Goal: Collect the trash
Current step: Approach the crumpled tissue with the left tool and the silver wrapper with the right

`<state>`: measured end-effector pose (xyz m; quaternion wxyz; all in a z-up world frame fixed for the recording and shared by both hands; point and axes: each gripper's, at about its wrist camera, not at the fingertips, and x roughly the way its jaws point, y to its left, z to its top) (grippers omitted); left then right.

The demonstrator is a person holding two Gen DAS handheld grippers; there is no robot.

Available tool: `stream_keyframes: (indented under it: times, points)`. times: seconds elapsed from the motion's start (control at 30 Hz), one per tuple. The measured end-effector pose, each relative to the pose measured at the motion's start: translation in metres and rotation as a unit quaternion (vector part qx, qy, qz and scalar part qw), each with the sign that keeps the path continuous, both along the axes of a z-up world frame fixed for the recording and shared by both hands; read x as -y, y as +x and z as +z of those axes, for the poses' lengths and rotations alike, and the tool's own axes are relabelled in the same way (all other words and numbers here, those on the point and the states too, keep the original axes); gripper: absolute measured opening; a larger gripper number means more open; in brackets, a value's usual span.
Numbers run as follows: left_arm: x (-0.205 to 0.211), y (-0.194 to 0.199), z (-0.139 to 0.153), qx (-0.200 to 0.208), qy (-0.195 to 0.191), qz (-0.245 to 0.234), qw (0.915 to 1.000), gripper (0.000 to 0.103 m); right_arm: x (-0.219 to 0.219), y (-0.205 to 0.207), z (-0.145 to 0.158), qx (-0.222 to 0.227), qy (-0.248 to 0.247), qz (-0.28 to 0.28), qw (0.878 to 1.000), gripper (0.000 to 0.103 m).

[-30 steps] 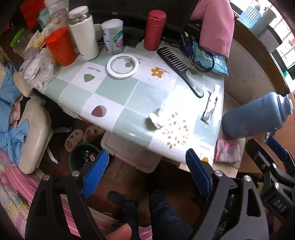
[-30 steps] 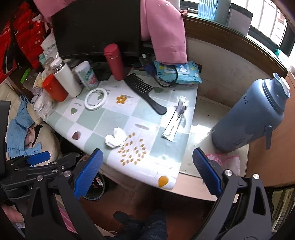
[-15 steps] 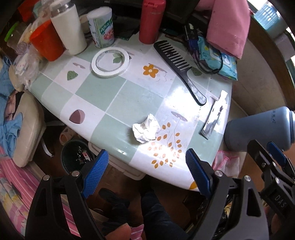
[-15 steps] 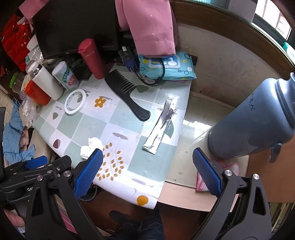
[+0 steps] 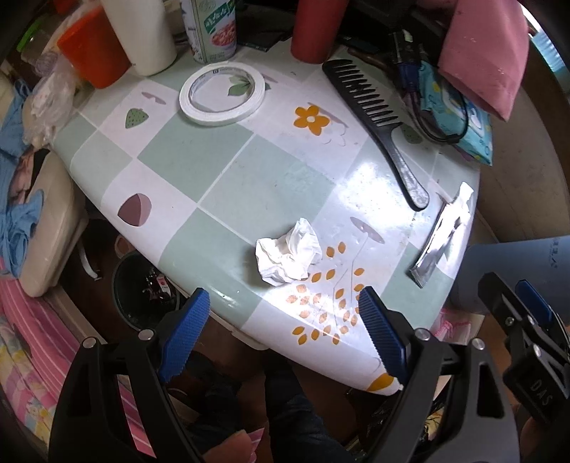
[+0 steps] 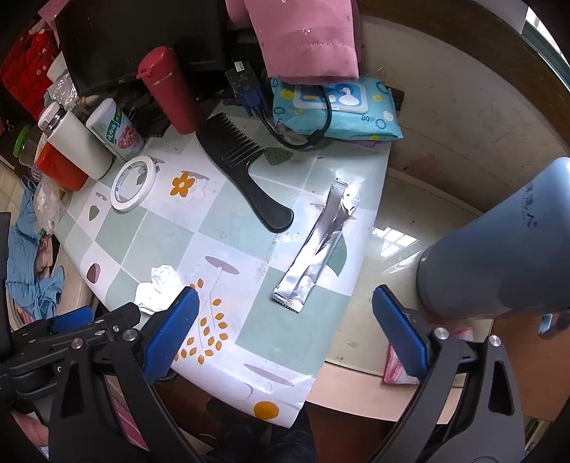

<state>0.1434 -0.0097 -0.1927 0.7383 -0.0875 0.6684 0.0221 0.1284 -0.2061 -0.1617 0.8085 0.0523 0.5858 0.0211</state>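
— What trash is on the counter (image 5: pixel 228 171)?

— A crumpled white tissue (image 5: pixel 288 254), balled into loose creases, sits on a green tile near the front edge, just beside a patch of printed orange leaves. A flattened silver sachet (image 6: pixel 315 249), long and narrow with crimped ends, lies toward the right side of the patterned cover, close to the handle of a black comb (image 6: pixel 242 171).

— Where are the tools?

— The left tool (image 5: pixel 281 315) hangs above the front edge with its blue pads spread wide and nothing between them; in its view the tissue lies just beyond the gap. The right tool (image 6: pixel 283 310) is also spread wide and empty, and the sachet's near end lies just beyond its gap.

— And the containers?

— A dark round bin (image 5: pixel 142 288) stands on the floor below the counter's left front edge, with some scraps inside; what they are I cannot tell. Along the back stand an orange cup (image 5: pixel 94 50), a white bottle (image 5: pixel 142 35), a printed green-and-white can (image 5: pixel 213 30) and a red flask (image 6: pixel 167 92), its lid on; the contents of these do not show. A large grey-blue thermos (image 6: pixel 498 249) stands to the right, off the patterned cover.

— Anything else nearby?

— A roll of white tape (image 5: pixel 222 92) lies flat in front of the can, and a blue pack of wipes (image 6: pixel 338 107) with a black cable over it lies at the back right, under a pink cloth (image 6: pixel 302 35).
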Motion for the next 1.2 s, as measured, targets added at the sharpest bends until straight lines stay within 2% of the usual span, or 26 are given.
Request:
stream_keyframes:
  times: [0.6,1.1,1.2]
  points:
    - [0.006,0.018,-0.049,-0.032,0.009,0.028,0.9991,0.083,0.018,0.032,-0.048,-0.030,0.007,-0.007,0.999,0.097]
    - [0.001,0.044,-0.085,-0.050,0.008,0.042,0.9979,0.083,0.013,0.044,-0.081,-0.053,0.008,0.002,0.999,0.097]
    - [0.001,0.051,-0.093,-0.055,0.013,0.042,0.9975,0.078,0.013,0.046,-0.086,-0.058,0.008,0.003,0.998,0.097]
